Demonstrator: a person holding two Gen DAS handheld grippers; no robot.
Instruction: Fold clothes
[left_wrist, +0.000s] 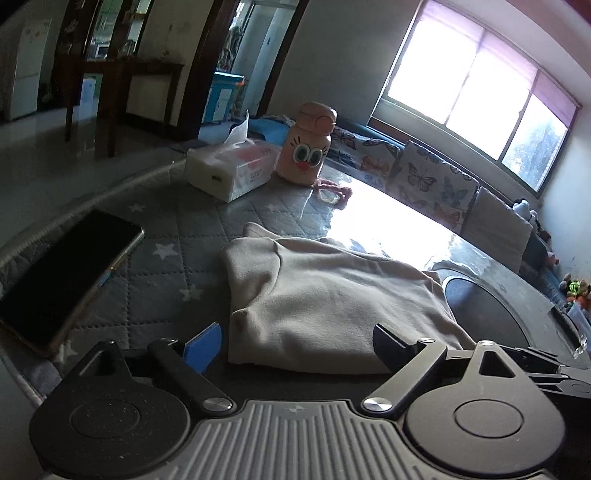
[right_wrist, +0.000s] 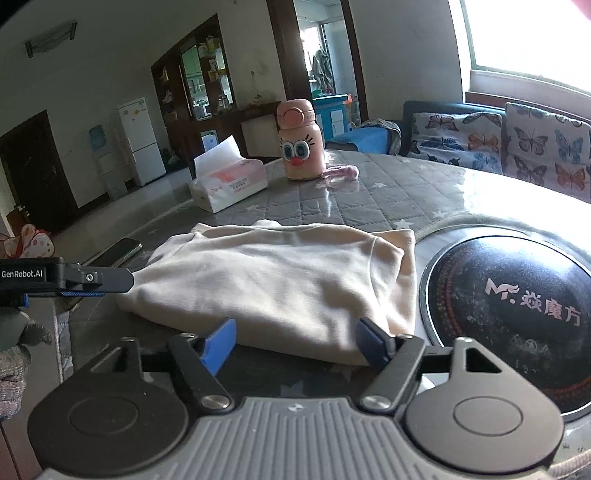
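Observation:
A cream garment (left_wrist: 332, 295) lies folded into a compact rectangle on the grey quilted table cover (left_wrist: 166, 266). My left gripper (left_wrist: 295, 345) is open at the garment's near edge, its blue pad (left_wrist: 207, 347) just left of the cloth and nothing pinched. In the right wrist view the same garment (right_wrist: 280, 280) sits straight ahead. My right gripper (right_wrist: 295, 345) is open too, its fingers (right_wrist: 219, 345) spread along the cloth's near right edge. The left gripper (right_wrist: 122, 286) shows side-on at the garment's left end.
A black phone (left_wrist: 66, 277) lies left of the garment. Behind it stand a tissue pack (left_wrist: 232, 170), a pink cartoon-face bottle (left_wrist: 306, 147) and a pink strap (left_wrist: 332, 190). A round black cooktop (right_wrist: 509, 306) is set into the table right of the cloth. Butterfly cushions (right_wrist: 535, 147) line the far side.

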